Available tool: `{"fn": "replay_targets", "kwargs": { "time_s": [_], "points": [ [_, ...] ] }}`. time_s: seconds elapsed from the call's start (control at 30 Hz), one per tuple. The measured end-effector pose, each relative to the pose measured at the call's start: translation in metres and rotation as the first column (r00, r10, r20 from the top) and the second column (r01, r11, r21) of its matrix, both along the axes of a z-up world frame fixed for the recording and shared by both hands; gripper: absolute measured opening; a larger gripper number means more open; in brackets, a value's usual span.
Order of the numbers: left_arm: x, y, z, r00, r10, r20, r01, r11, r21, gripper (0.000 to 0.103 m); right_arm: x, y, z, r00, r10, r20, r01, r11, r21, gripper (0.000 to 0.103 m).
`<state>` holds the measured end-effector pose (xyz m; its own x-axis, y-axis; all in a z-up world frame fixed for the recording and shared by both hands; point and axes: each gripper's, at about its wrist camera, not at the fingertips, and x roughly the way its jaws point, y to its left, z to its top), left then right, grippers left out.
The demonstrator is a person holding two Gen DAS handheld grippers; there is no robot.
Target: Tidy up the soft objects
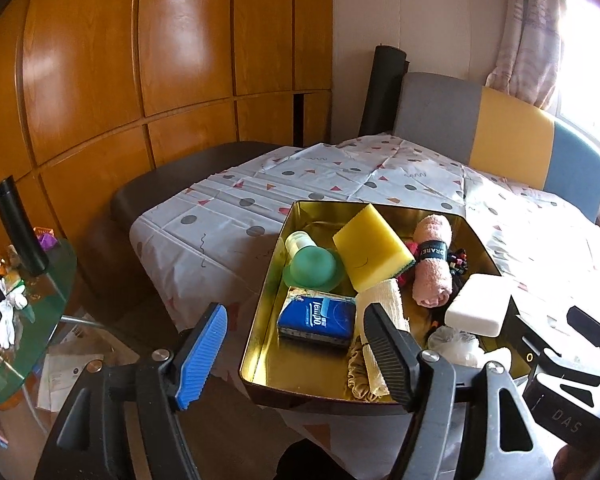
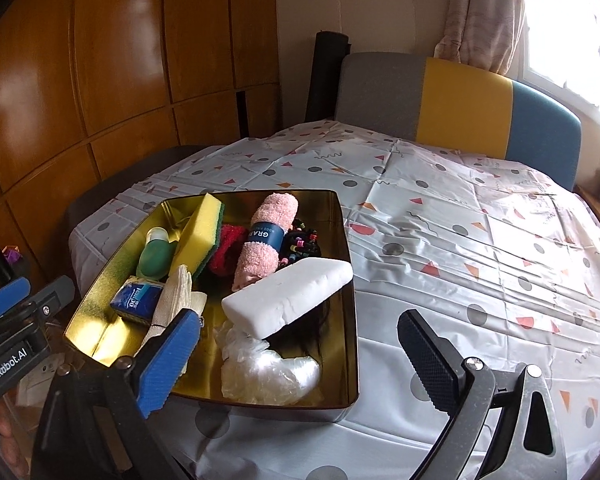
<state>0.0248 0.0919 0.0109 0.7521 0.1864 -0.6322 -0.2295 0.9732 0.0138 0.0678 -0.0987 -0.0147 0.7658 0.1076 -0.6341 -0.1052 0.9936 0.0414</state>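
A gold metal tray (image 1: 260,320) (image 2: 350,240) sits at the near left corner of the table. It holds a yellow sponge (image 1: 370,250) (image 2: 198,234), a rolled pink towel (image 1: 432,266) (image 2: 264,236), a white foam block (image 1: 478,304) (image 2: 288,296), a blue tissue pack (image 1: 316,316) (image 2: 134,300), a green bottle (image 1: 310,262) (image 2: 154,254), a cream cloth (image 1: 380,304) (image 2: 176,294), clear plastic wrap (image 2: 268,372), a red cloth (image 2: 226,250) and bead bands (image 2: 302,242). My left gripper (image 1: 296,356) is open over the tray's near left edge. My right gripper (image 2: 300,360) is open over the tray's near right corner.
The table carries a patterned white cloth (image 2: 460,240). A grey, yellow and blue chair back (image 2: 460,104) stands behind it. Wooden cabinets (image 1: 140,60) fill the left wall. A cluttered glass side table (image 1: 16,304) with a black cylinder (image 1: 18,226) stands at the left.
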Motion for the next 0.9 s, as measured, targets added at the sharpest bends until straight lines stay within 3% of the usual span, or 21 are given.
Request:
{"fn": "replay_targets", "kwargs": {
  "time_s": [0.9],
  "points": [
    [0.0016,-0.0015,-0.0035,1.0,-0.003,-0.02,0.003,1.0,0.001,0.072,0.0001,0.0009,-0.0053,1.0,0.003,-0.013,-0.003,1.0,0.01,0.102]
  ]
}}
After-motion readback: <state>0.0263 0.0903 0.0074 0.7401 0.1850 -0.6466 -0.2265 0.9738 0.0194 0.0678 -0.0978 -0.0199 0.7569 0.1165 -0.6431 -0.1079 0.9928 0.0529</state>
